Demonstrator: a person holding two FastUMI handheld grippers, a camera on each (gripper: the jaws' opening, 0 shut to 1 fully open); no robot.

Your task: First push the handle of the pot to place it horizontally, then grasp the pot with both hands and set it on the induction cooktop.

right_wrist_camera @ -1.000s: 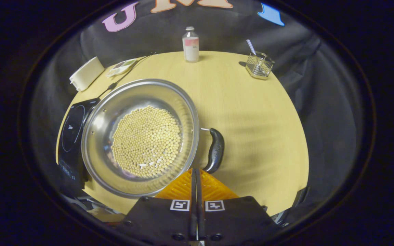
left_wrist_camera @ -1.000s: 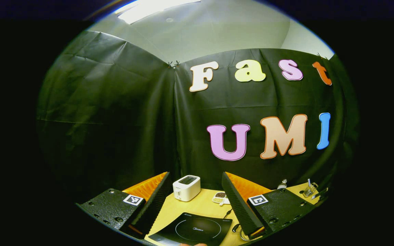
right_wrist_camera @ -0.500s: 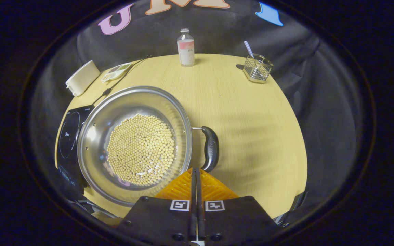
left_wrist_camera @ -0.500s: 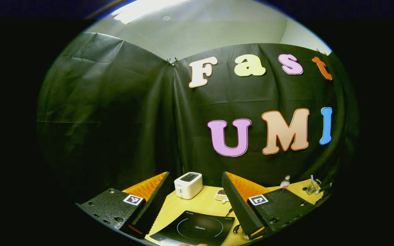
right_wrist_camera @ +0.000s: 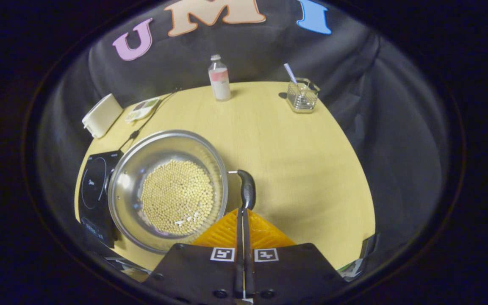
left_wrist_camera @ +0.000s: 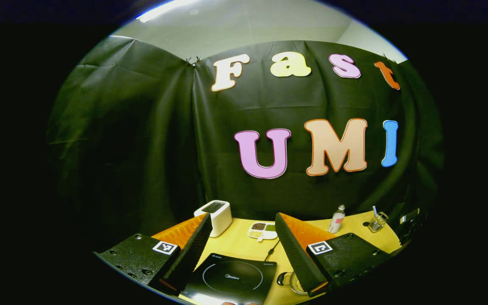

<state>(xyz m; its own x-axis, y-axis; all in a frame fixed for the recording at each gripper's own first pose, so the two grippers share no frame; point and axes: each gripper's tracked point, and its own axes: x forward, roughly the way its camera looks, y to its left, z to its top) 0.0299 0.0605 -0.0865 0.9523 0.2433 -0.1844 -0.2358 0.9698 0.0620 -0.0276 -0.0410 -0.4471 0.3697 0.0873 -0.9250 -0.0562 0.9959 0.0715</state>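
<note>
- Pale wooden bench (right_wrist_camera: 295, 161) under a black-cloth booth wall, with a steel pot (right_wrist_camera: 168, 190) full of soybeans (right_wrist_camera: 178, 197) sitting on it as the landmark for everything else.
- Induction cooktop (right_wrist_camera: 95, 188) lies flat just left of the pot, its near edge tucked under the pot's rim from this angle; I cannot tell whether they touch.
- Pot's right side handle (right_wrist_camera: 246, 190) stands just off the rim, seen edge-on as a thin dark bar.
- Right gripper (right_wrist_camera: 242, 212) sits right at the lower end of that handle, jaws pressed together with nothing between them.
- Left gripper (left_wrist_camera: 239, 237) hangs above the cooktop, on the far side from the pot's right handle, jaws spread wide and empty.
- Risk, as I judge it: a push from closed tips on so narrow a handle could slip off and jab the pot wall, shoving the whole pot.
- Such a shove might slop beans over the rim, or skid the pot against the cooktop.
- Beyond the pot, a white toaster (right_wrist_camera: 102, 115), a snack tray (right_wrist_camera: 143, 109), a bottle (right_wrist_camera: 219, 79) and a glass holder (right_wrist_camera: 302, 94) stand well apart, unlikely to be hit.
</note>
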